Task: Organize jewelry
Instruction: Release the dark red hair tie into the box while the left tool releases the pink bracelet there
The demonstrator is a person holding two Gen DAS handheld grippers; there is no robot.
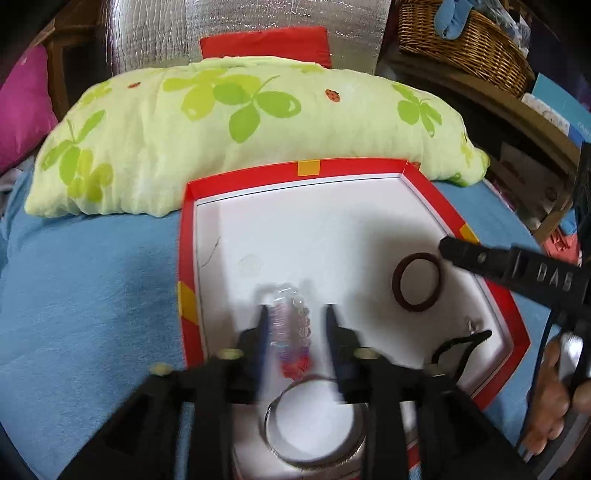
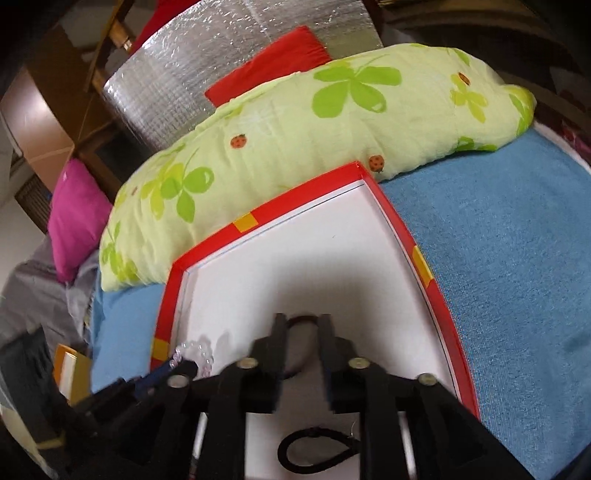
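Observation:
A red-rimmed box lid (image 1: 424, 184) with a white inside lies on the blue blanket. My left gripper (image 1: 295, 314) is open, its fingers on either side of a clear beaded bracelet (image 1: 290, 325) with red beads at the near end. A silver bangle (image 1: 314, 421) lies below it. A brown hair tie (image 1: 417, 284) lies to the right, and a black cord loop (image 1: 458, 347) near the right rim. My right gripper (image 2: 301, 321) is open over the brown hair tie (image 2: 301, 318); its finger (image 1: 480, 258) shows in the left wrist view. The black cord loop (image 2: 317, 454) lies beneath it.
A green clover pillow (image 1: 240, 122) lies behind the box, with a red cushion (image 1: 266, 44) and silver foil sheet (image 1: 288, 22) behind that. A pink cushion (image 1: 22, 107) is at left, a wicker basket (image 1: 465, 40) on a shelf at right. Blue blanket (image 2: 498, 258) surrounds the box.

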